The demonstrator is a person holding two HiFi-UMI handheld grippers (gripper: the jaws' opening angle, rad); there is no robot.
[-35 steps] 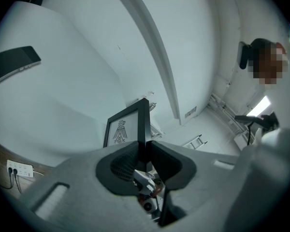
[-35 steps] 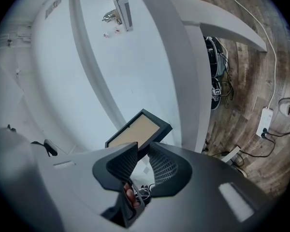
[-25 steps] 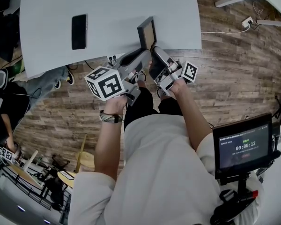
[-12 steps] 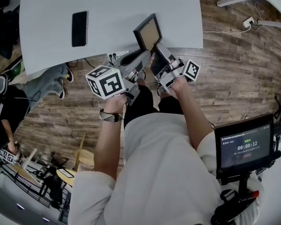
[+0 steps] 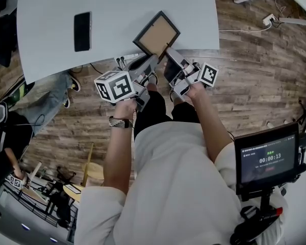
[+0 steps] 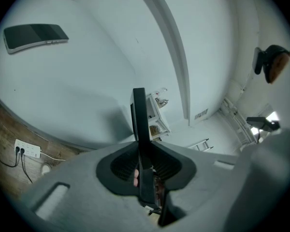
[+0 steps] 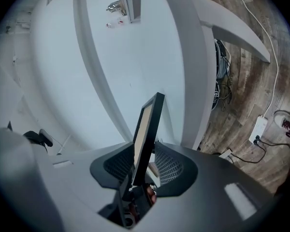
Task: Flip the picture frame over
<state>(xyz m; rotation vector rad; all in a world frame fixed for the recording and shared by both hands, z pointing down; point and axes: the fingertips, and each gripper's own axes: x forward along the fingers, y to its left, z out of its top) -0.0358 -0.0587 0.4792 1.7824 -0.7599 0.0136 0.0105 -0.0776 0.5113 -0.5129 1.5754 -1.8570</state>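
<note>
The picture frame (image 5: 155, 34) has a black rim and its brown backing faces up. It lies tilted over the white table's (image 5: 46, 60) near edge. My left gripper (image 5: 147, 61) holds its near left edge; in the left gripper view the frame (image 6: 139, 115) runs edge-on between the pads, with that gripper (image 6: 144, 166) shut on it. My right gripper (image 5: 169, 55) has the near right edge. Its jaws have just been closing with the frame (image 7: 147, 129) between them, and that gripper (image 7: 142, 166) now has a pad against each face.
A black phone (image 5: 82, 31) lies flat on the table to the left, also seen in the left gripper view (image 6: 34, 35). A screen on a stand (image 5: 268, 160) is at my right. A power strip (image 5: 269, 19) and cables lie on the wood floor.
The frame has tipped from standing on edge to lying tilted with its brown back up, swinging left over the table. The left gripper sank with it; the right stayed put.
</note>
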